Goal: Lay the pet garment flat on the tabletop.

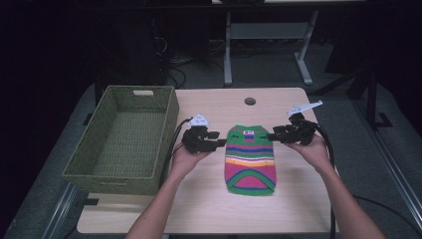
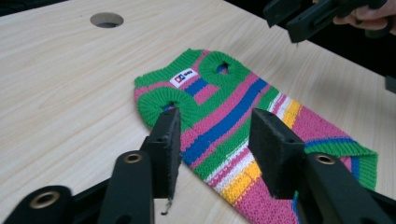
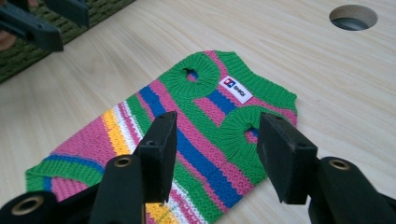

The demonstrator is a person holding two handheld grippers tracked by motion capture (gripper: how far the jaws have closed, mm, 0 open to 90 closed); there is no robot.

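High view: striped sweater (image 1: 250, 159) flat on table (image 1: 209, 204) btwn left hand-held gripper (image 1: 219, 139) & right hand-held gripper (image 1: 272, 136), both w/ jaws apart.

I see a small knitted pet sweater (image 1: 250, 159) lying flat on the light wood table (image 1: 209, 199), near its middle, neck end toward the far edge and hem toward me. Stripes run crosswise: green, pink, blue, white, yellow. Ribbed green trim at collar, hem and both round leg holes. A white label (image 2: 183, 77) with red and blue marks sits just below the collar. Fabric spread out, not folded or bunched.
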